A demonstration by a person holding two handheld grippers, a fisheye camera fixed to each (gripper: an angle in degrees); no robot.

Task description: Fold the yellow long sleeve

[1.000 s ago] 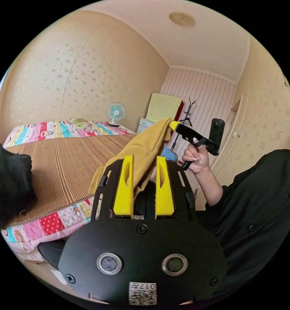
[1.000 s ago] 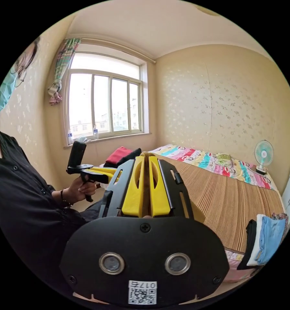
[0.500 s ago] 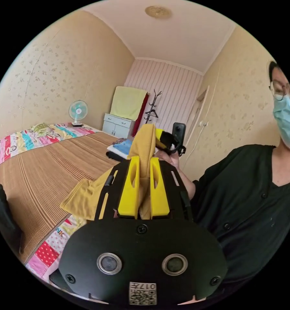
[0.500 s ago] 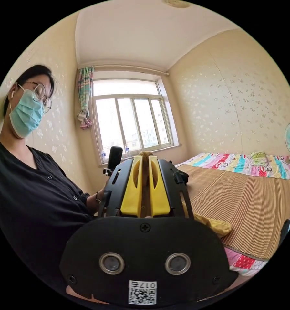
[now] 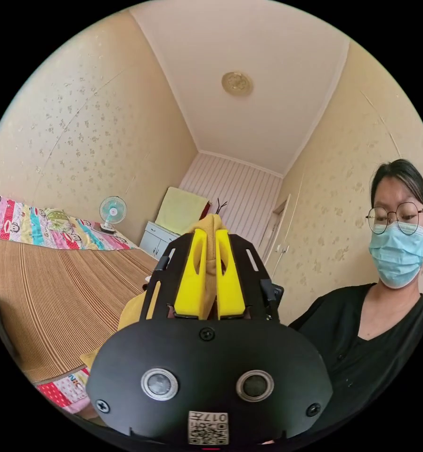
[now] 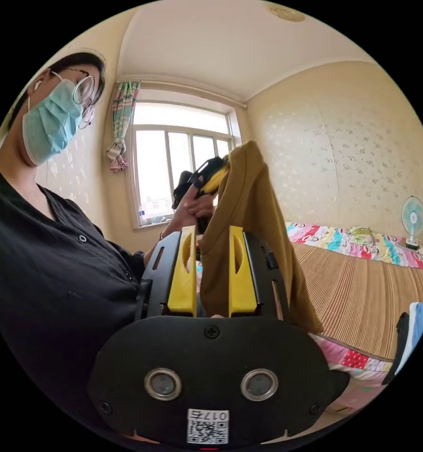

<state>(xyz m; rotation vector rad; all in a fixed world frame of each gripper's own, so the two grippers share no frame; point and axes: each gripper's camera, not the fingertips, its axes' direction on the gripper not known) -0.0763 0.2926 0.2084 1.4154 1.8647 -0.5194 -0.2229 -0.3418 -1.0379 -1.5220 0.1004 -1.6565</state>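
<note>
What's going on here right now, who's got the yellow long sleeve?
A person in a black shirt holds a hand-held gripper in each hand beside the bed. The left hand-held gripper is shut on the yellow long sleeve and holds it up so it hangs down toward the striped mat. The right hand-held gripper has its jaws apart with the fabric hanging between them, not clamped. No fold is laid out yet.

Soft matt knit cloth of the yellow long sleeve [image 6: 249,226], smooth yellow plastic jaws on the matt black left tool [image 5: 210,235], ribbed woven mat [image 5: 56,301] over the bed, patterned matt wallpaper [image 5: 103,136]
</note>
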